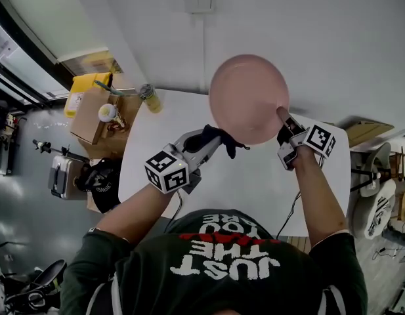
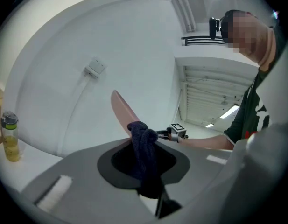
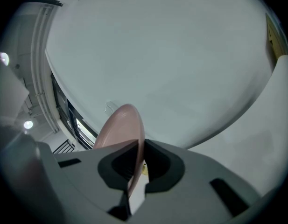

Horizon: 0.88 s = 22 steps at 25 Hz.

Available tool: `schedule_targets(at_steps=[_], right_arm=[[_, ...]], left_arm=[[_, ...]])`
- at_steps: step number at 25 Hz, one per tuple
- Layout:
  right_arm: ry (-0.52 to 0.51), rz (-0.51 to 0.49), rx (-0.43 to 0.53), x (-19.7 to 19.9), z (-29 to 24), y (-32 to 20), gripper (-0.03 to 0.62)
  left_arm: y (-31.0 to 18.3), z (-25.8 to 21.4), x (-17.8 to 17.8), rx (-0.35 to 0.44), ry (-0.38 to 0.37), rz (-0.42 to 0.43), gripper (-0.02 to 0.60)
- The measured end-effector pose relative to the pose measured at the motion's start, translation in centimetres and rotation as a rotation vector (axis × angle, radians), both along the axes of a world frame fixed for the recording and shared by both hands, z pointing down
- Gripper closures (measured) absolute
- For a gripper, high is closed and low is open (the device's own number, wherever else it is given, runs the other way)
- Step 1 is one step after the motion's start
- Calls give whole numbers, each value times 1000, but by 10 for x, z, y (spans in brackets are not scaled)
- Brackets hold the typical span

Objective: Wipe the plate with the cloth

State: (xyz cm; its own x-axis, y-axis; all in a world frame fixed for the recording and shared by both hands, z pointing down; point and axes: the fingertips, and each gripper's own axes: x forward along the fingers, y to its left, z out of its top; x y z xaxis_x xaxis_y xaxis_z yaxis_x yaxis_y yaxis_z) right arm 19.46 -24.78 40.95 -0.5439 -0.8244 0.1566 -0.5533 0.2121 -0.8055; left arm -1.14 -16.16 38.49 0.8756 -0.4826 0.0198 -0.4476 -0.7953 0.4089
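— So, where is the pink plate (image 1: 247, 97)?
— Held up over the white surface (image 1: 255, 179), standing nearly on edge. The right tongs (image 1: 281, 118) pinch its lower right rim.
— And the left tongs (image 1: 207, 144)?
— They are clamped on a bunched dark cloth (image 1: 222, 138) at the plate's lower left edge. Whether they touch is unclear.

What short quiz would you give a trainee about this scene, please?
1. True or false: the right tongs grip the pink plate at its rim.
2. Choose one: what do the left tongs hold? A a sponge; B a dark cloth; C nothing.
3. Fill in: the plate is held up in the air above a white ____.

Key: 1 true; 2 B; 3 table.
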Motion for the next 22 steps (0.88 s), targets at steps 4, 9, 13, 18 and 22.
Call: schedule_targets(at_steps=[4, 9, 13, 18, 22], right_arm=[[53, -77, 10, -5, 4, 15, 579], [149, -192, 41, -24, 5, 35, 579], [270, -287, 93, -42, 4, 44, 579], [413, -377, 138, -66, 5, 58, 579], [533, -446, 166, -84, 8, 68, 579]], left_arm=[[-22, -4, -32, -29, 26, -75, 523], [-45, -12, -57, -58, 32, -106, 523], [-64, -19, -65, -63, 25, -112, 523], [-76, -29, -56, -46, -36, -24, 523], [-74, -31, -29, -18, -151, 137, 523]])
